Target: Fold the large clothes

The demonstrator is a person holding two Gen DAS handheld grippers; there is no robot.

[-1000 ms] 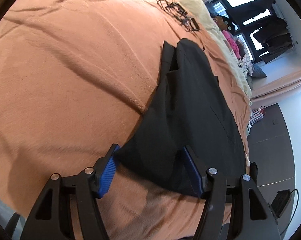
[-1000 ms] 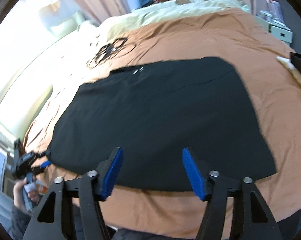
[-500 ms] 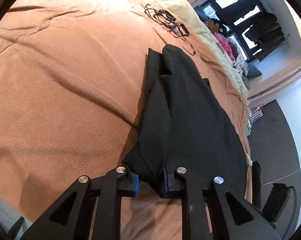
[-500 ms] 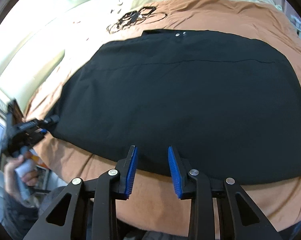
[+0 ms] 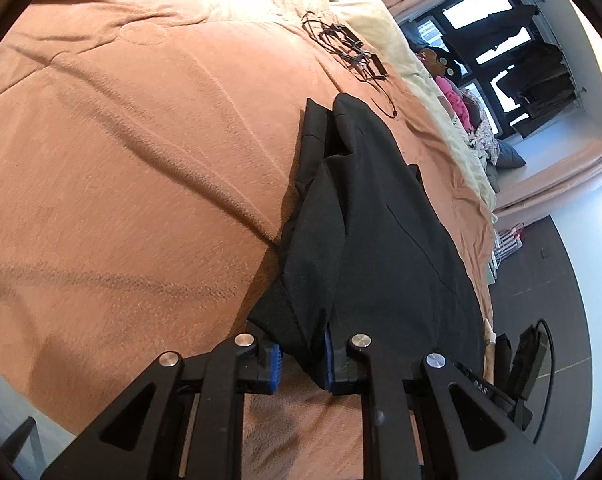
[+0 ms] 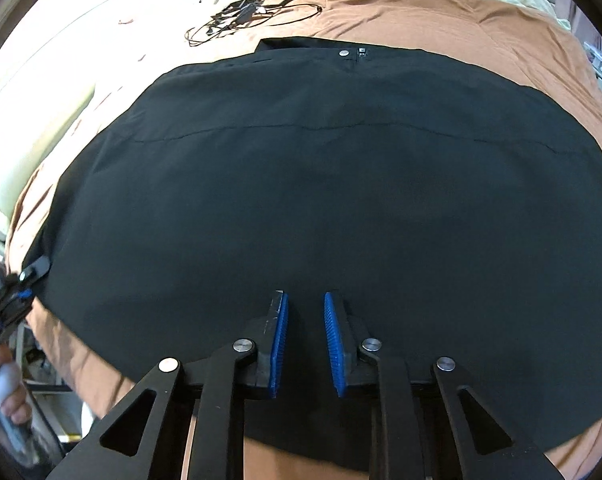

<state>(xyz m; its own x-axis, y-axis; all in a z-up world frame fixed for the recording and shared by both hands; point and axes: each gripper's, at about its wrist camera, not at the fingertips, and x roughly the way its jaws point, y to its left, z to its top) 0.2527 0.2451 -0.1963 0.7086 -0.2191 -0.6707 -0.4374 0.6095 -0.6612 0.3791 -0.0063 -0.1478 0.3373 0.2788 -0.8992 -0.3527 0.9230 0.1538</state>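
Note:
A large black garment (image 6: 321, 184) lies spread flat on an orange-brown bedspread (image 6: 481, 12), its waistband with a metal button at the far side. My left gripper (image 5: 301, 354) is shut on a bunched corner of the black garment (image 5: 381, 240), lifted slightly off the bedspread (image 5: 121, 180). My right gripper (image 6: 305, 340) hovers low over the garment's near hem with a narrow gap between its blue pads; no cloth shows between them. The left gripper (image 6: 23, 280) also shows at the far left of the right wrist view.
Black cables and a small device (image 6: 245, 12) lie on the bed beyond the garment; they also show in the left wrist view (image 5: 353, 52). A cream blanket (image 6: 53, 56) covers the far side. A clothes rack (image 5: 541, 76) stands by the window.
My left gripper closed on the garment's corner and gathered it. My right gripper narrowed from wide open and moved forward and down over the near hem.

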